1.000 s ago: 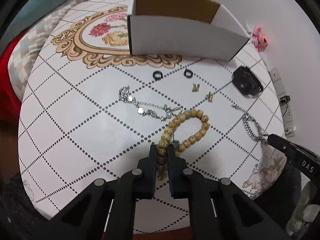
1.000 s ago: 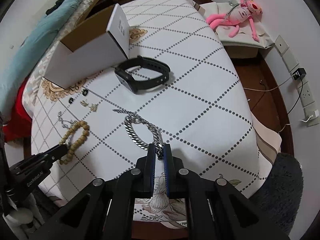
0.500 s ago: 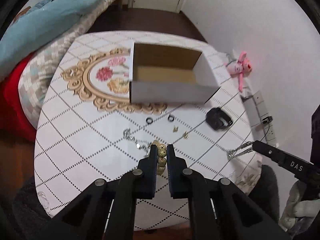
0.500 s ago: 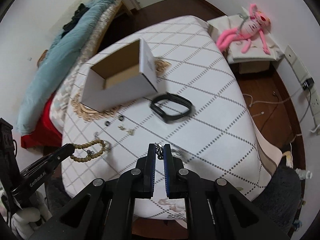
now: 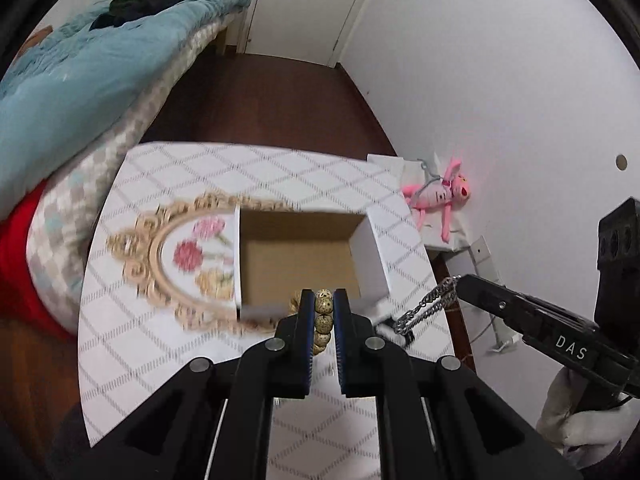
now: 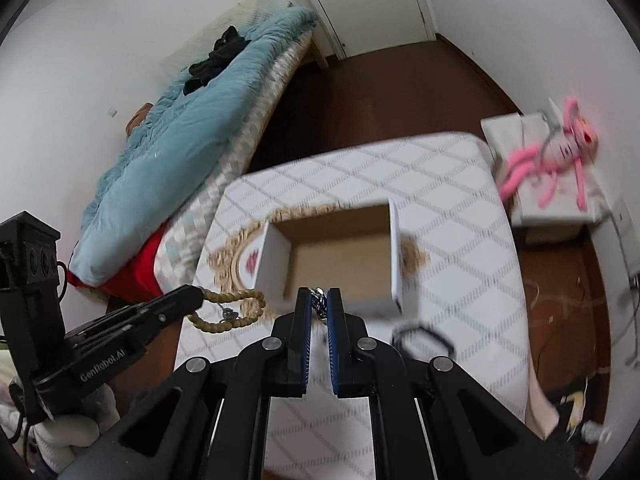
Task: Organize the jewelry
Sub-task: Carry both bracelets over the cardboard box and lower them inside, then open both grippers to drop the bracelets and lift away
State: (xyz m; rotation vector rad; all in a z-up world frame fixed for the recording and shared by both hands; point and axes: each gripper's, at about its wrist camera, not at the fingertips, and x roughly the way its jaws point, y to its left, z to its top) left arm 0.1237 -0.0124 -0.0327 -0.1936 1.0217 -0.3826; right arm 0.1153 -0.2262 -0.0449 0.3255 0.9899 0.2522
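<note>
My left gripper (image 5: 323,300) is shut on a wooden bead bracelet (image 5: 323,322), held high above the table; the bracelet also hangs as a loop in the right wrist view (image 6: 232,312). My right gripper (image 6: 319,298) is shut on a silver chain bracelet (image 6: 319,304), which dangles from its tip in the left wrist view (image 5: 428,308). An open white cardboard box (image 5: 300,264) with a brown inside stands on the table just beyond both grippers; it also shows in the right wrist view (image 6: 336,256). A black watch band (image 6: 424,340) lies on the table near the box.
The round table (image 5: 132,344) has a white diamond-pattern cloth with a gold floral medallion (image 5: 180,264). A bed with a blue duvet (image 6: 180,148) is to the left. A pink plush toy (image 5: 440,192) lies on a low stand at the right wall.
Both grippers have risen high off the table with their bracelets and moved toward the box. The beads and the chain now hang in the air.
</note>
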